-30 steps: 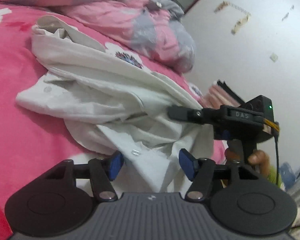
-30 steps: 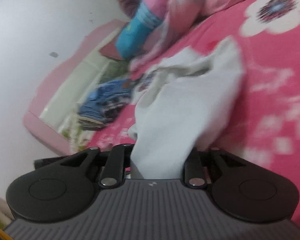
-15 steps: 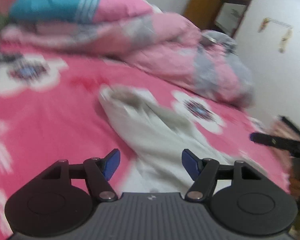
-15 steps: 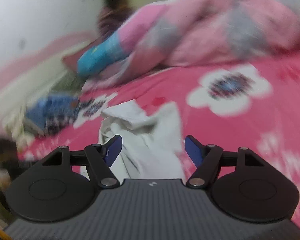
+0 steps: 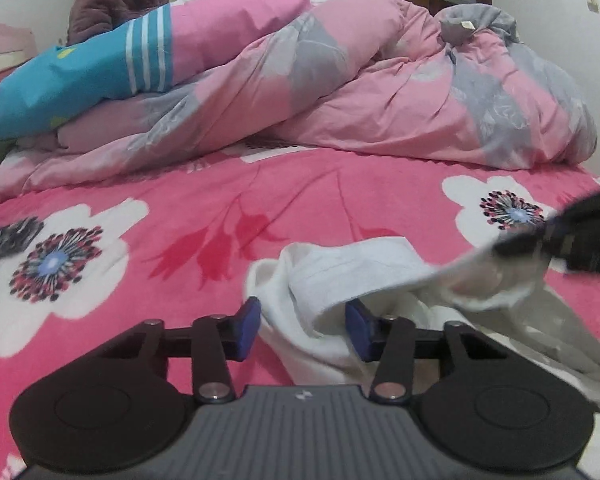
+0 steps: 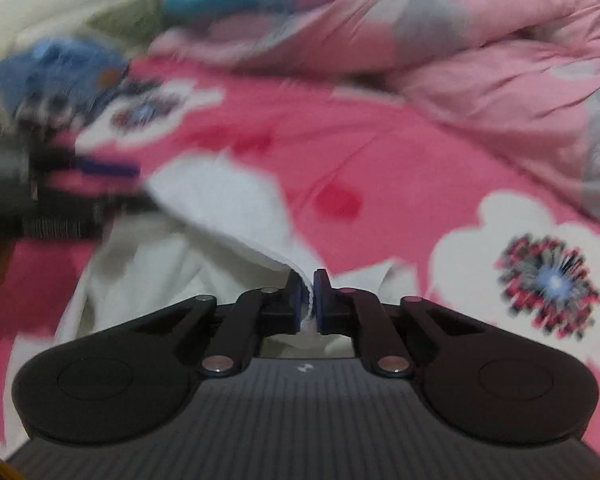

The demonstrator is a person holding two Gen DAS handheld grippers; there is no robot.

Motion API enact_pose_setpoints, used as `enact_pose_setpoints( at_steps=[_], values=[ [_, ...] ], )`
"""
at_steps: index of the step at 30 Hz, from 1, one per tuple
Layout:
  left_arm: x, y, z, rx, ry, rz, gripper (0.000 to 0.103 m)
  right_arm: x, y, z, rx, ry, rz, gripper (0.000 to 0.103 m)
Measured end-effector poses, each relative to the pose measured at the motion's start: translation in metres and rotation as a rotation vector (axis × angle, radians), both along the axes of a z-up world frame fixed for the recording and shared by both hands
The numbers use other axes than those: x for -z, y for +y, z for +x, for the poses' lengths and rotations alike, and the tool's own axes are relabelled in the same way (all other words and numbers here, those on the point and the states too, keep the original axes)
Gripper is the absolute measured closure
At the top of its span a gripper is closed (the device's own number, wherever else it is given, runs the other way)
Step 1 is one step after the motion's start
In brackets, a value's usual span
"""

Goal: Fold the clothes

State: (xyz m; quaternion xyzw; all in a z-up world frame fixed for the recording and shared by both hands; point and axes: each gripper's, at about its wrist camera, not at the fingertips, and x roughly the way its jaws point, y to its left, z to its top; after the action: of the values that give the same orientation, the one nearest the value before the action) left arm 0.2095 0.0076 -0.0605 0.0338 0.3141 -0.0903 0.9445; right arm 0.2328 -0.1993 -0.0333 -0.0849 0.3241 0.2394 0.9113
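Right gripper pinches the white shirt edge, prob. to spread it; left gripper closing round cloth at 6 o'clock (pads not yet pressing).

A white garment lies crumpled on the pink floral bedsheet. One long edge of it is lifted and stretched taut above the heap.
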Motion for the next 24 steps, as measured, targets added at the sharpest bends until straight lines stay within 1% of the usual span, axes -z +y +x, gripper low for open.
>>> enact_pose_setpoints(
  at_steps=[2, 3, 4, 5, 7, 9, 10, 11, 13, 14, 15, 16, 17, 19, 21, 24],
  values=[
    [-0.001, 0.001, 0.007, -0.001, -0.003, -0.028, 0.073, -0.012, -0.006, 0.006, 0.029, -0.049, 0.015, 0.101],
    [-0.003, 0.001, 0.01, 0.001, -0.006, -0.044, 0.076, -0.018, -0.008, 0.009, 0.042, -0.076, 0.022, 0.101],
    [-0.005, 0.001, 0.014, 0.006, -0.014, -0.058, 0.082, -0.025, -0.011, 0.011, 0.054, -0.103, 0.03, 0.101],
    [-0.007, 0.0, 0.016, 0.015, -0.023, -0.067, 0.087, -0.033, -0.013, 0.012, 0.06, -0.127, 0.039, 0.102],
    [-0.014, -0.006, 0.017, 0.038, -0.046, -0.064, 0.09, -0.046, -0.012, 0.009, 0.059, -0.179, 0.031, 0.102],
    [-0.021, -0.013, 0.014, 0.061, -0.065, -0.057, 0.089, -0.06, -0.009, -0.002, 0.056, -0.24, 0.008, 0.102],
    [-0.025, -0.017, 0.012, 0.072, -0.068, -0.06, 0.086, -0.067, -0.007, -0.008, 0.054, -0.273, -0.001, 0.102],
    [-0.028, -0.02, 0.009, 0.081, -0.069, -0.066, 0.08, -0.076, -0.007, -0.016, 0.051, -0.302, -0.001, 0.102],
    [-0.035, -0.028, 0.002, 0.102, -0.074, -0.077, 0.075, -0.094, -0.007, -0.031, 0.05, -0.342, 0.014, 0.102],
    [-0.038, -0.032, -0.003, 0.116, -0.079, -0.082, 0.079, -0.103, -0.007, -0.039, 0.048, -0.361, 0.02, 0.102],
    [-0.042, -0.036, -0.01, 0.131, -0.09, -0.094, 0.085, -0.112, -0.007, -0.047, 0.045, -0.379, 0.026, 0.102],
    [-0.047, -0.039, -0.017, 0.141, -0.108, -0.095, 0.099, -0.122, -0.007, -0.055, 0.042, -0.395, 0.031, 0.103],
    [-0.052, -0.041, -0.024, 0.151, -0.127, -0.094, 0.101, -0.131, -0.008, -0.065, 0.036, -0.411, 0.032, 0.103],
    [-0.07, -0.041, -0.044, 0.145, -0.206, -0.063, 0.101, -0.146, -0.011, -0.086, 0.033, -0.448, 0.016, 0.103],
    [-0.093, -0.037, -0.067, 0.139, -0.306, -0.025, 0.101, -0.158, -0.014, -0.107, 0.035, -0.498, -0.032, 0.103],
    [-0.139, -0.029, -0.11, 0.163, -0.506, 0.055, 0.101, -0.174, -0.023, -0.136, 0.06, -0.566, -0.123, 0.103]
  ],
)
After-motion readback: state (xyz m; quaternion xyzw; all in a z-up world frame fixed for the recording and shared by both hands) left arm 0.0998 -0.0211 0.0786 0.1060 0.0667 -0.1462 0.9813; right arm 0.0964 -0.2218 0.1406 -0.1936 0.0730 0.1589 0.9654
